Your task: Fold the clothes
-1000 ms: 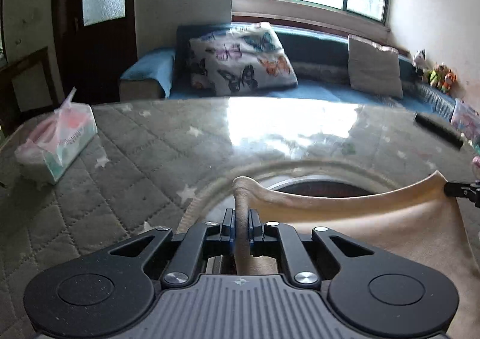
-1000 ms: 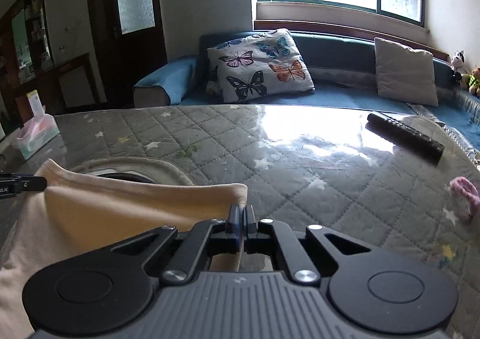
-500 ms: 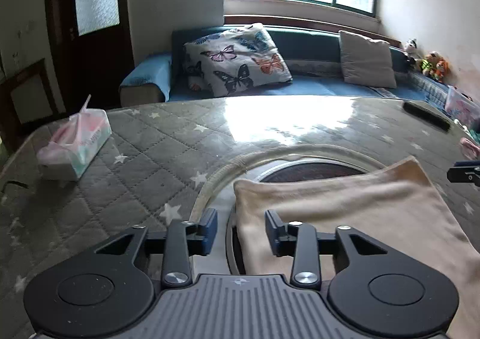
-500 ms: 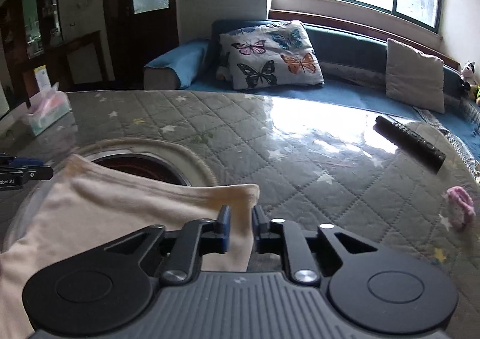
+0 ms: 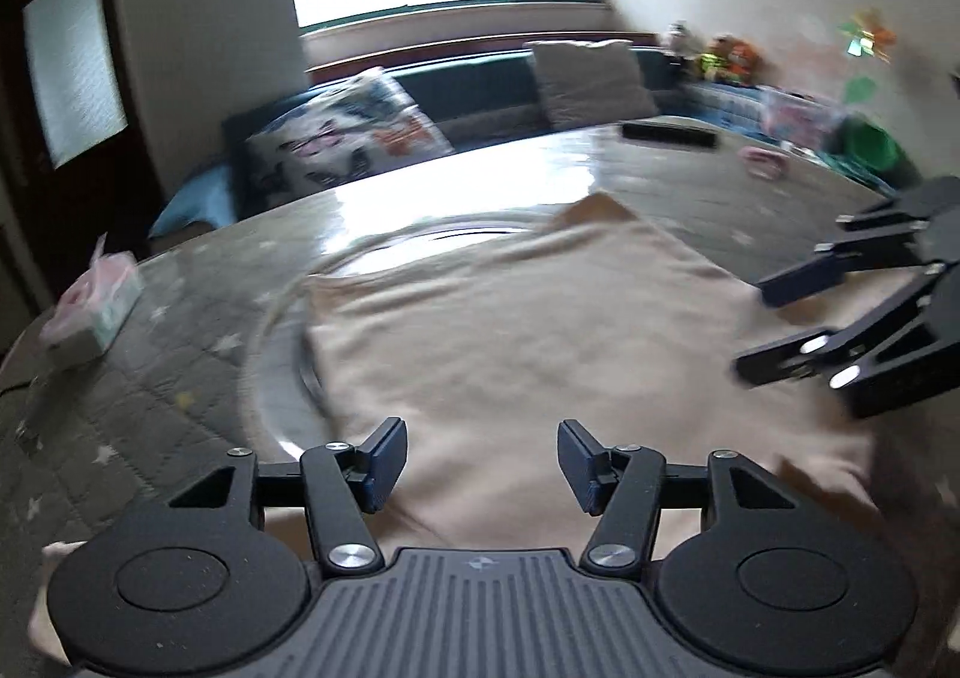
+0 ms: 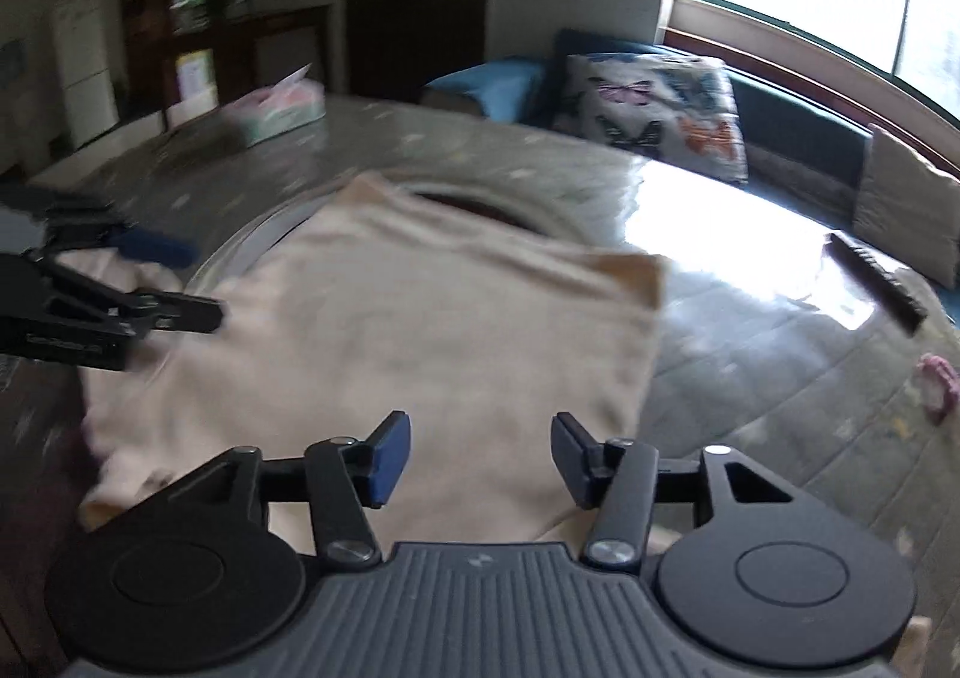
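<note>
A beige garment (image 5: 510, 342) lies folded flat on the quilted table (image 5: 150, 396), over a round inset. In the left wrist view my left gripper (image 5: 477, 465) hovers above the garment's near edge, its jaws opening with nothing pinched between them. My right gripper (image 5: 762, 327) shows at the right edge of that view, also apart from the cloth. In the right wrist view the garment (image 6: 420, 330) spreads ahead of my right gripper (image 6: 480, 459), whose jaws are opening and hold nothing. The left gripper (image 6: 204, 282) enters from the left.
A tissue pack (image 5: 96, 312) sits at the table's left side. A black remote (image 6: 876, 282) and a small pink item (image 6: 939, 387) lie toward the right. Beyond the table stands a blue sofa with a butterfly pillow (image 6: 654, 108) and a grey cushion (image 5: 591, 78).
Both grippers let go of the garment's far corners, opened and pulled back toward the near edge. The cloth now lies flat, and both views have rolled and blurred.
</note>
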### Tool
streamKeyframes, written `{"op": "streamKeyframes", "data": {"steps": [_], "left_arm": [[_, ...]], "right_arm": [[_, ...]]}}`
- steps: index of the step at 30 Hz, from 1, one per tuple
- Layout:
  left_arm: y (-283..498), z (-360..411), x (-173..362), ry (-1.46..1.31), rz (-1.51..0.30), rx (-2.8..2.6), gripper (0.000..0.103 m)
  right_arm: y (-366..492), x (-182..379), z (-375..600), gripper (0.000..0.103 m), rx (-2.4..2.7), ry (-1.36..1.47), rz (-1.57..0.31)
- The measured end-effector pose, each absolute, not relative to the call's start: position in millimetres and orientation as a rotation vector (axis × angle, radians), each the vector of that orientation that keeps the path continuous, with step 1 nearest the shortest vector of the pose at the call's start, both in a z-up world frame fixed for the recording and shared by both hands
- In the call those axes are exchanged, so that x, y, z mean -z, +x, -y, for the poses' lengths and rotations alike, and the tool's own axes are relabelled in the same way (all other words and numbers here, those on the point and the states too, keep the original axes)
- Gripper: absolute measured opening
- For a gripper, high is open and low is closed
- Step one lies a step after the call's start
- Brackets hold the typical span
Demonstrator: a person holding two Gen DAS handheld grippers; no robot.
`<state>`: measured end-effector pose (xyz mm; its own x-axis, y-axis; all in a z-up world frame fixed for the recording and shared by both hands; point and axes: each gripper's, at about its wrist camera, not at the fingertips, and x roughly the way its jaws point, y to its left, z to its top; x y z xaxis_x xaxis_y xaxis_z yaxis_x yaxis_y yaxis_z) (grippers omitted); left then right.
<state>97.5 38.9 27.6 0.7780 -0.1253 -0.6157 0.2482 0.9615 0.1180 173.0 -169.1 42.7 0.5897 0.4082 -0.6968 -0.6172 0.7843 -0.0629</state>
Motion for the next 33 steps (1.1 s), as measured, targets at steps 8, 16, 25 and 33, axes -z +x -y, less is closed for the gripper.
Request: {"op": "streamKeyframes", "data": {"steps": [8,16,25,33], "left_arm": [[63.9,-8.2,-10.9,0.237,-0.597,0.355,0.059],[40.3,1.4,7.7,0.306,-0.584,0.398,0.067],[24.6,-14.2,-18.8,0.247,-0.491,0.383,0.069],[37.2,-18.0,2.0,0.247,-0.589,0.326,0.069]], "right_arm": [[133.1,-26.8,160.4,0.063,-0.675,-0.351,-0.701],[106.1,-15.5,162.7,0.065,-0.685,-0.362,-0.660],[99.5,-15.6,166.5,0.066,-0.691,-0.383,-0.638],[93.0,-17.6,163.2,0.066,-0.698,-0.429,-0.607]]}}
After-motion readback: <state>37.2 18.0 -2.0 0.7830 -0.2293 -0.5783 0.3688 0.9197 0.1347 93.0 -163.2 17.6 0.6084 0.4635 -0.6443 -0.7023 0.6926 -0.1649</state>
